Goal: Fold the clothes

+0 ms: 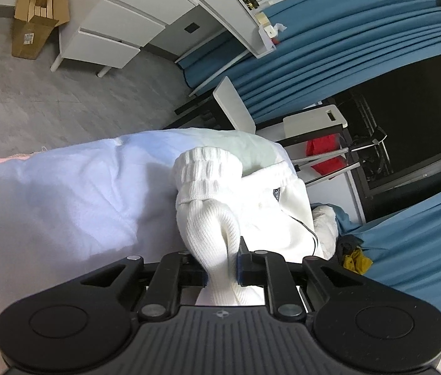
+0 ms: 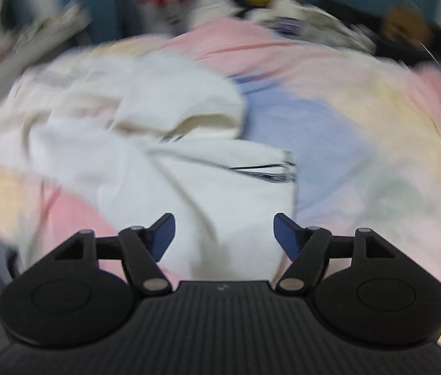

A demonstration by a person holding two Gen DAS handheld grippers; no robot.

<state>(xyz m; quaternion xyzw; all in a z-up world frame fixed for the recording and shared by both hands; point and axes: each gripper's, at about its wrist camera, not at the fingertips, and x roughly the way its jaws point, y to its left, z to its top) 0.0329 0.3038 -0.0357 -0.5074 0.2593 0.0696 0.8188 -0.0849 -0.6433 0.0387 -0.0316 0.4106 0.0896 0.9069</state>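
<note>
A white sweatshirt with ribbed cuffs [image 1: 217,206] lies on the pastel bedspread [image 1: 64,193]. My left gripper [image 1: 220,268] is shut on a bunched white sleeve of it, with the ribbed cuff hanging in front of the fingers. In the blurred right wrist view the same white sweatshirt [image 2: 164,156] lies crumpled on the pink, blue and yellow bedspread [image 2: 361,125]. My right gripper [image 2: 224,234] is open and empty just above the sweatshirt's near edge.
A white drawer unit [image 1: 117,28], a cardboard box [image 1: 37,18] on grey floor, blue curtains [image 1: 345,37], a white chair [image 1: 236,109] and a rack with a red cloth [image 1: 323,153] stand beyond the bed. A pile of other clothes [image 2: 314,22] lies at the bed's far end.
</note>
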